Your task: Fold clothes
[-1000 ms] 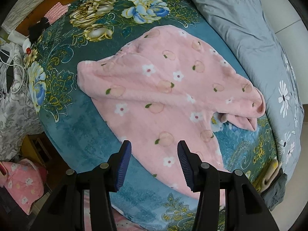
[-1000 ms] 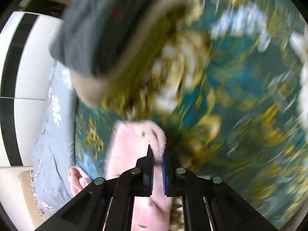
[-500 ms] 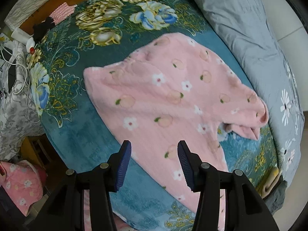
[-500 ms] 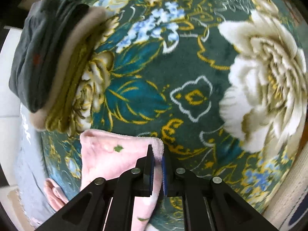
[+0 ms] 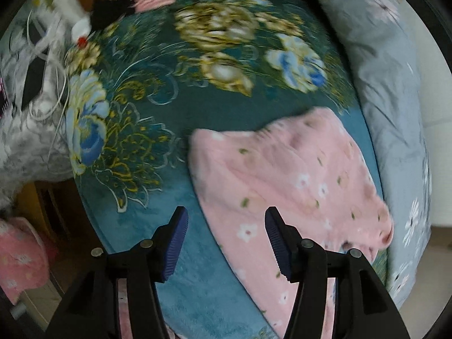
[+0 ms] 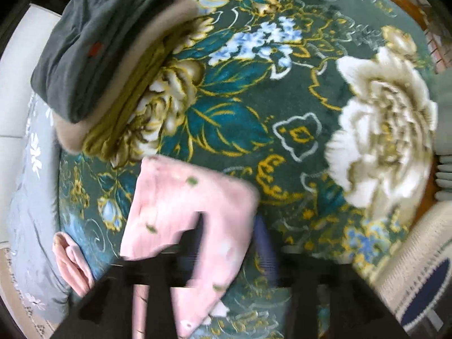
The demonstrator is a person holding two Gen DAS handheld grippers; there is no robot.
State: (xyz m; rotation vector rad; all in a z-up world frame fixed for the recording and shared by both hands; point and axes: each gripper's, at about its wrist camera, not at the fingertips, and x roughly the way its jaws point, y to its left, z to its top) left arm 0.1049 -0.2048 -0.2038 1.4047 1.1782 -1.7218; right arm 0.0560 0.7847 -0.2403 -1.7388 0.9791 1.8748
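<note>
Pink garment between opening right jaws.

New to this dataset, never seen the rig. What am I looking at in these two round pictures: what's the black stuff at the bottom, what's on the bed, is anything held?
There is no robot here. A person carries a hand-held two-finger gripper in each hand, and a fisheye camera on each looks down along its fingers, hence the round, warped views.

The left view shows the left gripper: black arms with blue ribbed pads, jaws opening, nothing between them. Below lies a pink fleece garment with flower and peach print, spread on a teal plush blanket with big gold and blue flowers. A grey flowered quilt runs along the edge.

The right view shows the right gripper, blurred, jaws opening, with a corner of that garment between them, lying on the blanket. Whether the pads touch it I cannot tell. A stack of folded clothes, grey over beige over olive, sits further off.
</note>
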